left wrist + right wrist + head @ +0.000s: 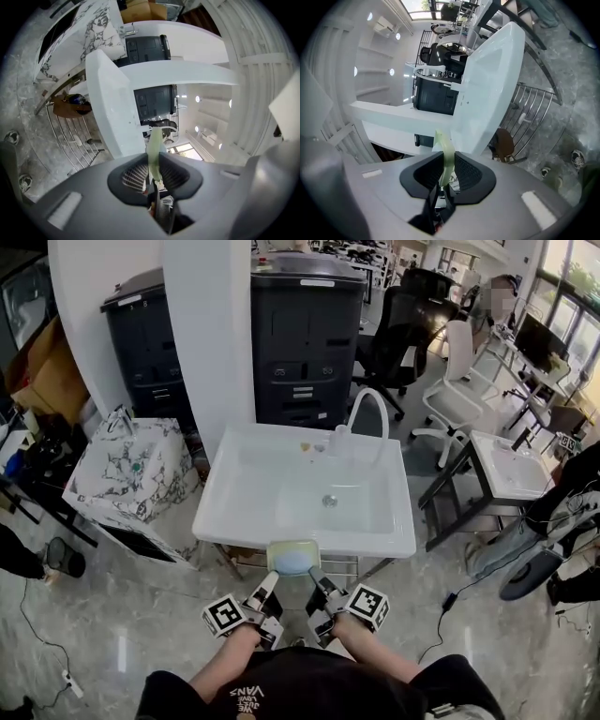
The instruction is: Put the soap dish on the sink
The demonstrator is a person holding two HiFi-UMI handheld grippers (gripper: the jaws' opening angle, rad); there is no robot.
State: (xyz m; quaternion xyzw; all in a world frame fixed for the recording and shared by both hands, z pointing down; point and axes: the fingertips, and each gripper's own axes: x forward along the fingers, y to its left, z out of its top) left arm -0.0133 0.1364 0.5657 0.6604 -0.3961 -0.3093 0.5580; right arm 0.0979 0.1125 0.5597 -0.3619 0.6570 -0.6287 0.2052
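A pale green soap dish (292,557) with a light blue soap in it hangs just before the front rim of the white sink (244,521). Both grippers hold it. My left gripper (270,581) is shut on the dish's left edge, and that rim (153,154) shows edge-on between its dark pads. My right gripper (316,584) is shut on the right edge, whose rim (445,154) stands likewise between its pads. The sink (110,105) fills the middle of the left gripper view, and the sink (487,89) lies ahead in the right gripper view. A white curved tap (367,413) rises at the sink's back.
A marble-patterned box (127,470) stands left of the sink. Black cabinets (305,334) and a white pillar (206,324) are behind it. A second small sink on a stand (511,465) and office chairs (450,381) are at the right. A wire rack (70,140) sits under the sink. A cable (450,601) lies on the floor.
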